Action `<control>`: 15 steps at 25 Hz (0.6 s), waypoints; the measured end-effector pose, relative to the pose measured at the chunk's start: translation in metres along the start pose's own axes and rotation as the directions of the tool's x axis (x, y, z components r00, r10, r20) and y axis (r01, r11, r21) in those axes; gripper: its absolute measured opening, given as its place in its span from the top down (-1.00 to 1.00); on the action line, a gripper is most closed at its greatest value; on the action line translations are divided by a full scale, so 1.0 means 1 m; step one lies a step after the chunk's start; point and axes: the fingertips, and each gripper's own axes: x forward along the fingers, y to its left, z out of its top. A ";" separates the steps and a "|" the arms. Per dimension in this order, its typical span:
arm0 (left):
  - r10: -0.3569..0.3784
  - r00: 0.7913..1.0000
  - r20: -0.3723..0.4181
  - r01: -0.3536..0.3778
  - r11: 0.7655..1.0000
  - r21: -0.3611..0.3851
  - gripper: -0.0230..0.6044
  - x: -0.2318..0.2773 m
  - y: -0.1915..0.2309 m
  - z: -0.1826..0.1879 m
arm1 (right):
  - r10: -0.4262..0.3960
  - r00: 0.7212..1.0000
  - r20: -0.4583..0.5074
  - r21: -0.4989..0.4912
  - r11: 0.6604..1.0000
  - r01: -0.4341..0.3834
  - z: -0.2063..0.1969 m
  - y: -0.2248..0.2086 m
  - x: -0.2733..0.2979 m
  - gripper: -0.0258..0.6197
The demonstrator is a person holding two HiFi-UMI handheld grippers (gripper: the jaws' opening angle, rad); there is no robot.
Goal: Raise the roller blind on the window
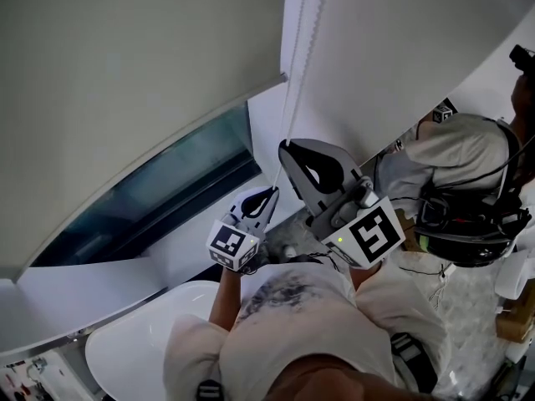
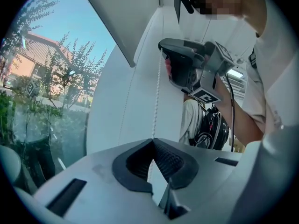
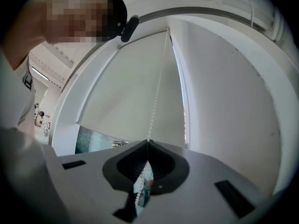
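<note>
Beside the left edge of the head view, the roller blind (image 1: 125, 82) hung partway down the window. Its bottom edge slanted across the frame, with a strip of dark glass (image 1: 159, 195) bare beneath it and a white ledge (image 1: 167, 270) below that. Just right of the blind, the bead chain (image 1: 294, 65) dropped to the two grippers, the left gripper (image 1: 272, 191) lower and the right gripper (image 1: 287, 145) just above it on the same strand. Farther right, a second person (image 1: 460, 153) stood by the white wall (image 1: 401, 57). From overhead the jaws were hard to read; the gripper views settled them. The left gripper view alone showed what lay outside, trees (image 2: 74, 69) and a house (image 2: 32, 55) through the pane. In it the left gripper (image 2: 152, 140) had its jaws together, pinching the bead chain (image 2: 155, 97). That strand rose to the right gripper (image 2: 163, 50), with the second person's backpack (image 2: 212, 127) behind. The right gripper view looked upward and showed the roller blind (image 3: 126, 92) from below. The right gripper (image 3: 148, 141) was likewise clamped on the bead chain (image 3: 156, 92). Only this view showed a second strand (image 3: 185, 101) hanging beside the wall (image 3: 233, 101).
</note>
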 end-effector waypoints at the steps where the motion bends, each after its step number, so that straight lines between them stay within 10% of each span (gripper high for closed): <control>1: 0.000 1.000 0.002 0.000 1.000 -0.005 0.90 0.001 0.000 -0.001 | -0.006 1.000 0.006 0.005 1.000 0.006 -0.001 -0.001 -0.001 0.73; 15: 0.009 0.997 -0.081 -0.013 0.999 -0.052 0.90 0.009 0.002 -0.043 | -0.019 0.997 -0.068 0.007 1.000 0.020 -0.041 -0.001 -0.006 0.73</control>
